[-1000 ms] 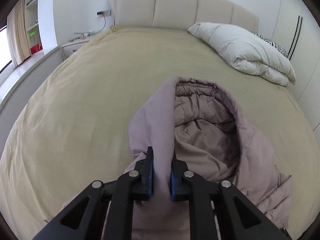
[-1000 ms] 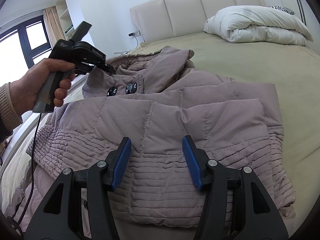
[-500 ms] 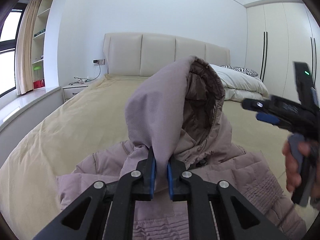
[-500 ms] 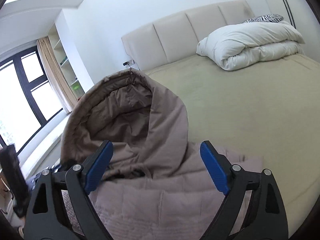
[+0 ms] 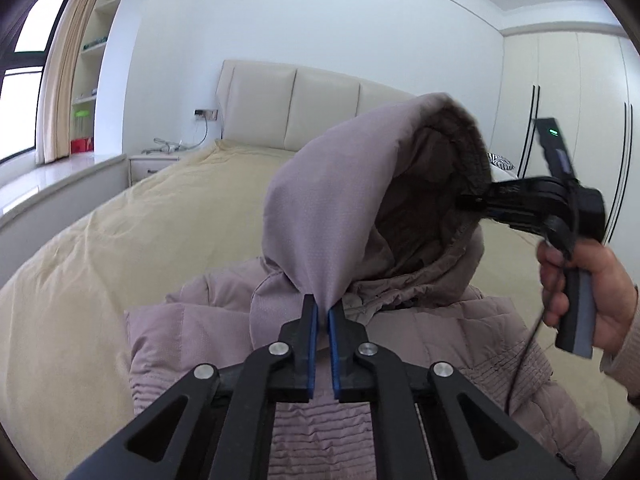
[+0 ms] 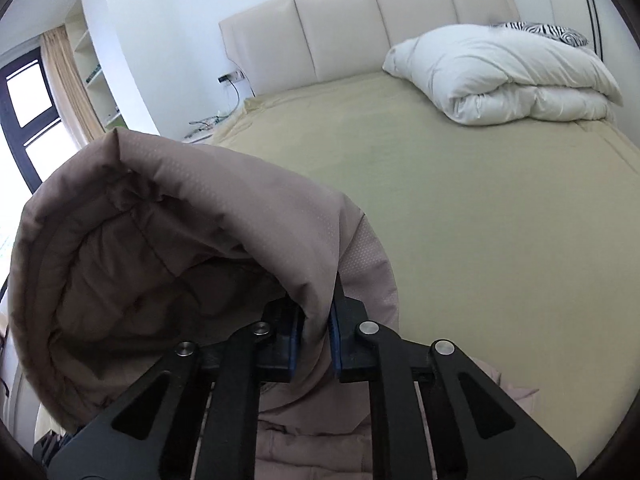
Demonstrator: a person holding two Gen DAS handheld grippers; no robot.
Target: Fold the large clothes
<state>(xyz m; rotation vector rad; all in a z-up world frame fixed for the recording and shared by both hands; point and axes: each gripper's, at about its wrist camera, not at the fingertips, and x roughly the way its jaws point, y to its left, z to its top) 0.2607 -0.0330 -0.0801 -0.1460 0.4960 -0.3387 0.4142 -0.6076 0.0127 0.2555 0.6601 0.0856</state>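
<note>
Hood (image 5: pixel 340 208) between both clamped grippers

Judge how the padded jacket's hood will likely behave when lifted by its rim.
The hood is probably floppy: it puckers where the left gripper pinches it. Probably light too, since the two grippers' small pinches hold it raised. The right gripper grips a thick fold, so the padding likely springs back.

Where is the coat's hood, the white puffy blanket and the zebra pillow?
hood (image 5: pixel 320 216): left wrist view, on its smooth outer fabric.
white duvet (image 6: pixel 504 76): right wrist view, on its folded top.
zebra pillow (image 6: pixel 540 32): right wrist view, on the striped part behind the duvet.
</note>
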